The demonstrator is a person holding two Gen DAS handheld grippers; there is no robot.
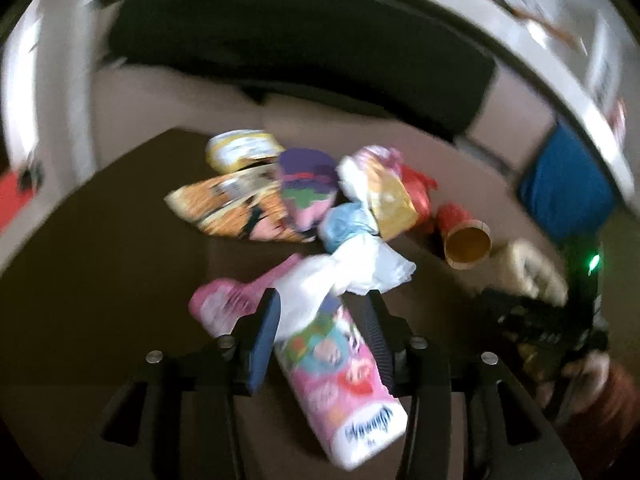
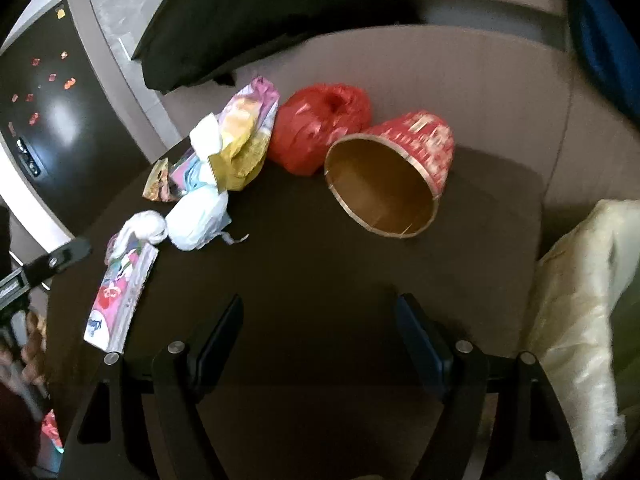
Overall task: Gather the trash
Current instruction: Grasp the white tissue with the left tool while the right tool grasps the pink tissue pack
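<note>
In the left wrist view my left gripper (image 1: 322, 320) stands open astride a pink printed tissue pack (image 1: 340, 380) that lies on the dark table (image 1: 120, 280). White tissue (image 1: 344, 272) bulges from its far end, and the picture is blurred. The right wrist view shows the same pack (image 2: 120, 296) flat near the table's left edge. My right gripper (image 2: 320, 336) is open and empty above bare tabletop. Ahead of it a red paper cup (image 2: 384, 184) lies on its side, its gold inside facing me. Wrappers are heaped beyond.
The heap holds an orange snack bag (image 1: 232, 208), a purple packet (image 1: 308, 188), a yellow wrapper (image 2: 244, 140), a crumpled red bag (image 2: 320, 128) and a knotted white bag (image 2: 200, 216). A cream cushion (image 2: 580, 320) borders the table's right edge. A black cushion (image 2: 260, 20) lies behind.
</note>
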